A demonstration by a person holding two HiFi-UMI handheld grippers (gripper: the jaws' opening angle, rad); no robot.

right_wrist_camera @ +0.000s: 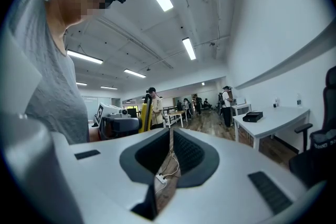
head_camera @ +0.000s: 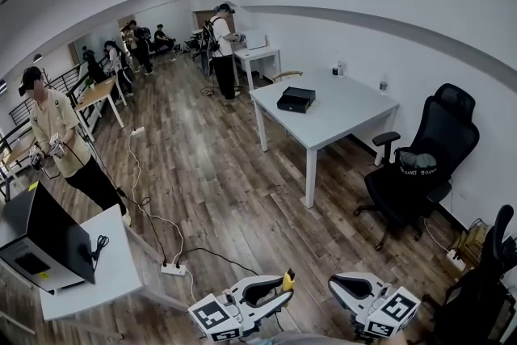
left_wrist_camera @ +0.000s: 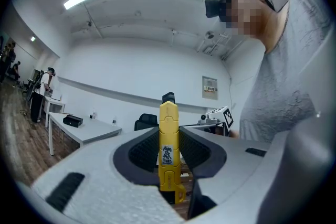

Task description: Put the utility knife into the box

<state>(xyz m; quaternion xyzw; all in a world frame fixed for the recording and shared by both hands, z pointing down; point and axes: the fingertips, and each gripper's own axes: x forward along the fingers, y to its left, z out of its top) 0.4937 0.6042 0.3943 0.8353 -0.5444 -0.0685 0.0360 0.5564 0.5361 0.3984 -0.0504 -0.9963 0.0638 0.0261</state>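
We record one main risk. The utility knife (left_wrist_camera: 168, 147) is pinched only across its narrow body and stands upright, so in our judgement a jolt while it is carried could let it pivot or slip out. The box (head_camera: 296, 98) sits on the white desk (head_camera: 347, 117). The knife is well apart from the box, clamped between the jaws of the left gripper (head_camera: 283, 288). The right gripper (right_wrist_camera: 170, 139), equally far from the box, is pressed together on nothing.

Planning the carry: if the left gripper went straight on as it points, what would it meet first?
Probably the black chair showing just above the knife in the left gripper, though depth is unclear. The table with the box lies off to the left.
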